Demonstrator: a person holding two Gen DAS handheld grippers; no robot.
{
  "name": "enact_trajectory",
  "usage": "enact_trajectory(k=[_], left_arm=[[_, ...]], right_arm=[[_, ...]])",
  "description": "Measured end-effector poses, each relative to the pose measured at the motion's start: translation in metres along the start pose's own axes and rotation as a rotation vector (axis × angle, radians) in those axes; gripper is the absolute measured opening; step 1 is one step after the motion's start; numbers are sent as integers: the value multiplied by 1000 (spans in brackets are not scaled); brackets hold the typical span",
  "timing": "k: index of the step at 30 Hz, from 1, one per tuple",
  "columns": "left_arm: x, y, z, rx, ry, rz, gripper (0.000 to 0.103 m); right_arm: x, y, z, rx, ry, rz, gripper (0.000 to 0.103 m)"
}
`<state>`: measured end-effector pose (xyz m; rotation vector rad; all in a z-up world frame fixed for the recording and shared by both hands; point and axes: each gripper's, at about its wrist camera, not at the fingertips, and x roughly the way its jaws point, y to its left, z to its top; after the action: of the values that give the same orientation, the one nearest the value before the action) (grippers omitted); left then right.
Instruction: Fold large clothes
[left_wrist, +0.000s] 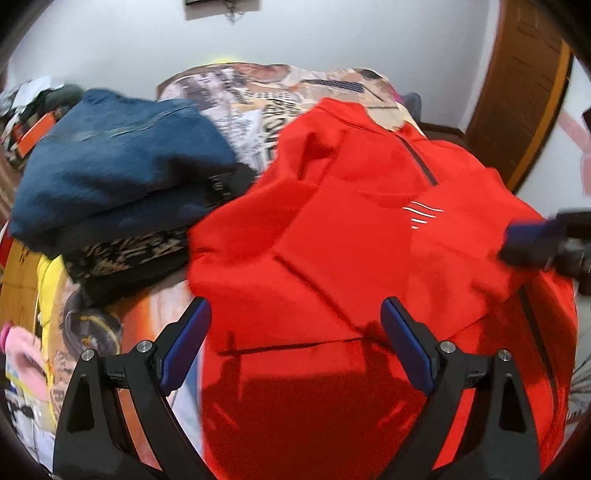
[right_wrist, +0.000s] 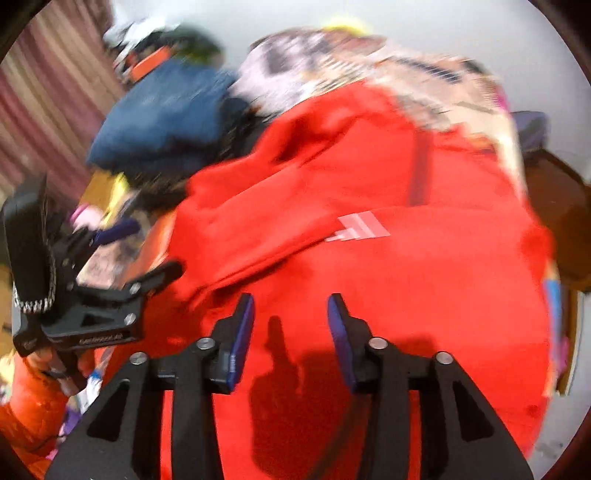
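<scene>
A large red zip-neck top (left_wrist: 332, 229) lies spread on the bed, with a dark zipper and white stripes on the chest; it also fills the right wrist view (right_wrist: 388, 266). My left gripper (left_wrist: 295, 314) is open wide and empty, just above the top's lower left part. It also shows in the right wrist view (right_wrist: 144, 247), at the garment's left edge. My right gripper (right_wrist: 290, 306) is open and empty over the lower middle of the top. It shows blurred in the left wrist view (left_wrist: 517, 240), at the top's right edge.
A folded blue garment (left_wrist: 110, 166) sits on a stack of dark patterned clothes (left_wrist: 129, 254) at the left. The bed has a printed cover (left_wrist: 258, 99). A wooden door (left_wrist: 517, 92) stands at the right, with clutter at the far left.
</scene>
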<state>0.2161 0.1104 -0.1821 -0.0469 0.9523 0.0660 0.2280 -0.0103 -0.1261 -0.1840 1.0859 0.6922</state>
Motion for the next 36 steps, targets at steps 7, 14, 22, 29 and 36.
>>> enact_trajectory(k=[7, 14, 22, 29, 36], left_arm=[[38, -42, 20, 112, 59, 0, 83], [77, -60, 34, 123, 131, -33, 72], [95, -58, 53, 87, 136, -21, 5], [36, -16, 65, -37, -36, -15, 4], [-11, 41, 49, -151, -108, 29, 4]], right_arm=[[-37, -77, -15, 146, -94, -189, 48], [-41, -130, -41, 324, -92, -226, 48], [-19, -143, -67, 391, -42, -203, 51], [-19, -152, -78, 411, -73, -179, 53], [-16, -151, -79, 404, -78, -194, 53]])
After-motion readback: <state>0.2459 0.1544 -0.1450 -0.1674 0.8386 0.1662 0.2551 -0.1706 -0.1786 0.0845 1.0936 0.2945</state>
